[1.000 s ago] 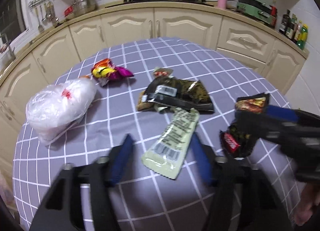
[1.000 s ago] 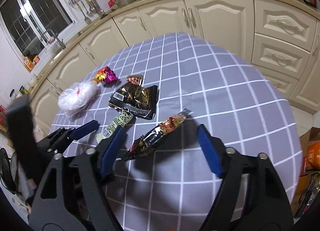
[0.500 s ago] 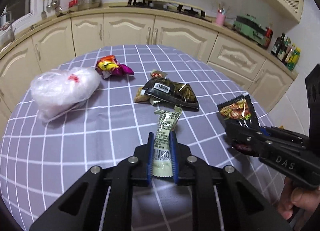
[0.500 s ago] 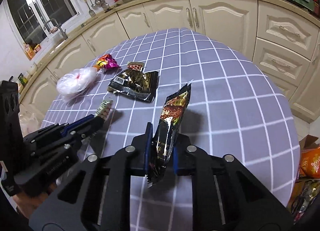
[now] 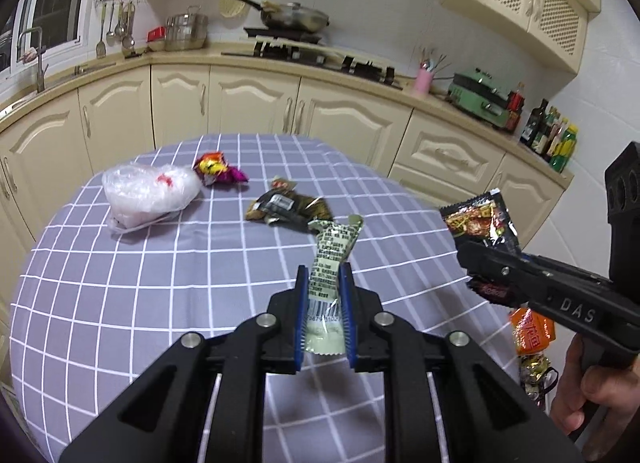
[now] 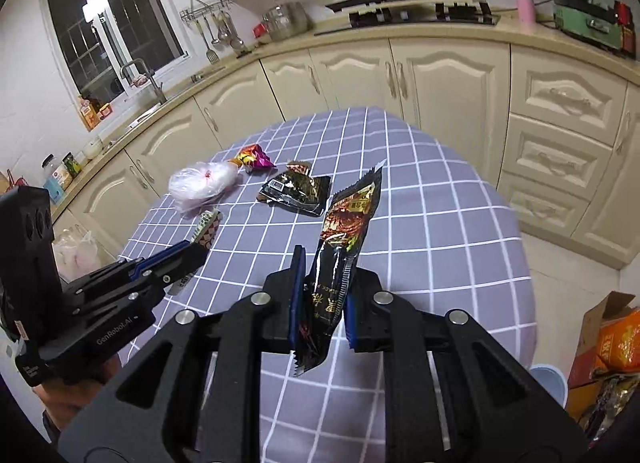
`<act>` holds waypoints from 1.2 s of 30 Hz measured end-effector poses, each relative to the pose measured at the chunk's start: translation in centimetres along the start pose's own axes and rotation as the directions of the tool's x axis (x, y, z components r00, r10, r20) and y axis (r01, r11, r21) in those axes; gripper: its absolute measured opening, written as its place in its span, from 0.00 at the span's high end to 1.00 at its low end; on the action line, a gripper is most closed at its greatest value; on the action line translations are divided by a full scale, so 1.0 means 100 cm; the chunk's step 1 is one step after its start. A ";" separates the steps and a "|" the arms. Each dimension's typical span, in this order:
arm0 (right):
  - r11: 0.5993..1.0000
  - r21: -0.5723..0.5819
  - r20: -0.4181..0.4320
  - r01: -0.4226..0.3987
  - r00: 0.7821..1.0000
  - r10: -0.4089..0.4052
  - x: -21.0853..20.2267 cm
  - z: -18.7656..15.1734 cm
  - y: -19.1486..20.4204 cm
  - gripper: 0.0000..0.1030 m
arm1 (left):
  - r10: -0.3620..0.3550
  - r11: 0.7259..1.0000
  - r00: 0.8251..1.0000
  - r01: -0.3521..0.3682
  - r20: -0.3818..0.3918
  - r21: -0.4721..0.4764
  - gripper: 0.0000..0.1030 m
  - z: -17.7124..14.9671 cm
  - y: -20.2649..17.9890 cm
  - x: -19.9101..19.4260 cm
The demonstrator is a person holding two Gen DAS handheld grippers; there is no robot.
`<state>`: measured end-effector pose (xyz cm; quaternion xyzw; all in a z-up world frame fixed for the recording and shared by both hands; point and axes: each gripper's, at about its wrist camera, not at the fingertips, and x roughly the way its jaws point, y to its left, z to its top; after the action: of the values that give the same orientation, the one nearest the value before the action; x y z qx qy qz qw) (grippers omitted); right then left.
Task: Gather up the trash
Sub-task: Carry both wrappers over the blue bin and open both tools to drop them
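My left gripper (image 5: 323, 283) is shut on a pale green wrapper (image 5: 330, 259) and holds it up above the round table (image 5: 120, 303). My right gripper (image 6: 320, 275) is shut on a black and red snack wrapper (image 6: 348, 231), also lifted off the table. That wrapper shows in the left wrist view (image 5: 480, 219) too. On the table lie a black wrapper (image 5: 286, 207), a small red wrapper scrap (image 5: 282, 184), a crumpled yellow and purple wrapper (image 5: 218, 169) and a clear plastic bag (image 5: 150, 191).
The table has a lilac checked cloth. Cream kitchen cabinets (image 5: 256, 103) curve behind it. On the floor at the right stand a cardboard box with orange packets (image 6: 612, 335) and a blue bin (image 6: 548, 377). A white bag (image 6: 76, 255) lies on the floor at the left.
Both grippers shut on their wrappers about half a second ago and have since lifted them higher off the table, with the view tilting up toward the cabinets.
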<state>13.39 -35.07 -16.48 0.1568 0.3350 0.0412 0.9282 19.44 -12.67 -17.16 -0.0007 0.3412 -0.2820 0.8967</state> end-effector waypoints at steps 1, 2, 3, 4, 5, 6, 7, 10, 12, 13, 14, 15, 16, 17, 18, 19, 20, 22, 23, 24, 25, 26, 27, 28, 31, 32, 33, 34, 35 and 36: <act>1.000 0.001 0.005 0.000 1.000 0.000 -0.003 0.000 -0.002 0.83 | -0.006 1.000 1.000 0.006 0.009 0.000 0.86 0.001 -0.004 -0.005; 1.000 0.000 0.013 0.005 1.000 -0.005 -0.008 0.001 -0.003 0.83 | -0.009 1.000 1.000 0.009 0.015 0.000 0.86 0.002 -0.008 -0.008; 1.000 0.001 0.022 0.007 1.000 -0.007 -0.013 0.001 -0.006 0.83 | -0.011 1.000 1.000 0.011 0.023 0.003 0.86 0.002 -0.012 -0.011; 1.000 0.002 0.027 0.007 1.000 -0.007 -0.017 0.001 -0.008 0.83 | -0.013 1.000 0.999 0.013 0.031 0.009 0.86 0.004 -0.017 -0.014; 1.000 0.003 0.036 0.011 0.999 -0.011 -0.023 0.001 -0.011 0.83 | -0.017 1.000 0.999 0.017 0.038 0.014 0.86 0.005 -0.022 -0.017; 1.000 0.002 0.046 0.018 0.999 -0.018 -0.029 0.001 -0.014 0.83 | -0.021 1.000 0.999 0.020 0.042 0.017 0.86 0.006 -0.025 -0.018; 1.000 0.003 0.053 0.022 0.998 -0.022 -0.034 0.001 -0.016 0.83 | -0.026 0.999 0.999 0.025 0.048 0.023 0.86 0.007 -0.031 -0.020; 0.999 0.006 0.072 0.042 0.997 -0.042 -0.048 0.000 -0.028 0.83 | -0.044 0.998 0.997 0.042 0.064 0.035 0.86 0.010 -0.047 -0.025; 0.998 0.014 0.086 0.053 0.995 -0.054 -0.058 -0.001 -0.037 0.83 | -0.058 0.998 0.996 0.055 0.073 0.042 0.86 0.011 -0.058 -0.027; 0.998 0.017 0.091 0.060 0.994 -0.062 -0.062 -0.001 -0.041 0.83 | -0.065 0.997 0.995 0.062 0.075 0.046 0.86 0.011 -0.065 -0.027; 0.997 0.021 0.099 0.073 0.992 -0.074 -0.067 -0.002 -0.046 0.83 | -0.074 0.996 0.995 0.070 0.075 0.049 0.86 0.011 -0.072 -0.026; 0.996 0.025 0.104 0.081 0.991 -0.083 -0.071 -0.003 -0.050 0.83 | -0.081 0.996 0.994 0.077 0.072 0.053 0.86 0.012 -0.077 -0.026; 0.995 0.033 0.112 0.089 0.989 -0.092 -0.077 -0.004 -0.057 0.83 | -0.091 0.994 0.993 0.086 0.070 0.062 0.86 0.011 -0.085 -0.024; 0.994 0.040 0.119 0.098 0.988 -0.102 -0.083 -0.005 -0.063 0.83 | -0.099 0.993 0.993 0.094 0.068 0.068 0.86 0.011 -0.091 -0.024; 0.993 0.044 0.126 0.107 0.986 -0.112 -0.087 -0.006 -0.067 0.83 | -0.107 0.992 0.992 0.103 0.066 0.073 0.86 0.011 -0.097 -0.022; 0.991 0.048 0.134 0.122 0.983 -0.128 -0.094 -0.008 -0.074 0.83 | -0.122 0.990 0.991 0.117 0.062 0.082 0.86 0.011 -0.108 -0.021; 0.990 0.057 0.138 0.129 0.981 -0.136 -0.100 -0.009 -0.082 0.83 | -0.132 0.988 0.989 0.127 0.060 0.089 0.86 0.010 -0.115 -0.020; 0.985 0.082 0.148 0.155 0.975 -0.166 -0.113 -0.014 -0.098 0.83 | -0.157 0.983 0.986 0.151 0.052 0.106 0.86 0.008 -0.132 -0.017; 0.982 0.090 0.152 0.167 0.972 -0.180 -0.119 -0.016 -0.105 0.83 | -0.168 0.980 0.985 0.162 0.046 0.112 0.86 0.007 -0.140 -0.014; 0.979 0.100 0.153 0.177 0.970 -0.191 -0.123 -0.019 -0.112 0.83 | -0.177 0.978 0.983 0.172 0.039 0.116 0.86 0.004 -0.147 -0.012; 0.975 0.115 0.155 0.188 0.967 -0.205 -0.130 -0.022 -0.121 0.83 | -0.194 0.974 0.981 0.189 0.028 0.124 0.86 0.001 -0.158 -0.007; 0.970 0.131 0.155 0.204 0.962 -0.223 -0.137 -0.026 -0.131 0.83 | -0.209 0.970 0.978 0.205 0.016 0.133 0.86 -0.002 -0.168 -0.004; 0.963 0.151 0.154 0.225 0.956 -0.248 -0.144 -0.031 -0.143 0.83 | -0.219 0.966 0.976 0.215 0.007 0.140 0.86 -0.004 -0.175 0.000; 0.957 0.168 0.152 0.237 0.953 -0.262 -0.148 -0.034 -0.152 0.83 | -0.232 0.961 0.973 0.230 -0.008 0.151 0.86 -0.009 -0.187 0.005; 0.933 0.225 0.126 0.281 0.941 -0.314 -0.160 -0.050 -0.185 0.83 | -0.261 0.947 0.964 0.267 -0.059 0.179 0.86 -0.023 -0.218 0.023; 0.924 0.243 0.110 0.296 0.938 -0.330 -0.162 -0.058 -0.197 0.83 | -0.268 0.942 0.960 0.278 -0.079 0.189 0.86 -0.029 -0.227 0.030; 0.913 0.263 0.090 0.313 0.934 -0.347 -0.163 -0.067 -0.210 0.83 | -0.276 0.936 0.956 0.291 -0.099 0.196 0.86 -0.035 -0.235 0.036; 0.903 0.279 0.072 0.326 0.931 -0.358 -0.163 -0.074 -0.221 0.83 | -0.285 0.930 0.950 0.306 -0.126 0.203 0.86 -0.042 -0.246 0.045; 0.894 0.297 0.052 0.336 0.929 -0.366 -0.162 -0.082 -0.232 0.83 | -0.290 0.926 0.946 0.315 -0.144 0.209 0.86 -0.048 -0.253 0.052; 0.883 0.316 0.031 0.346 0.927 -0.374 -0.161 -0.090 -0.243 0.83 | -0.295 0.920 0.939 0.329 -0.176 0.214 0.86 -0.056 -0.264 0.063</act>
<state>-5.46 -58.61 -20.98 0.2348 0.3178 -0.1913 0.8985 6.49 -36.98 -20.19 0.0731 0.3621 -0.4598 0.8075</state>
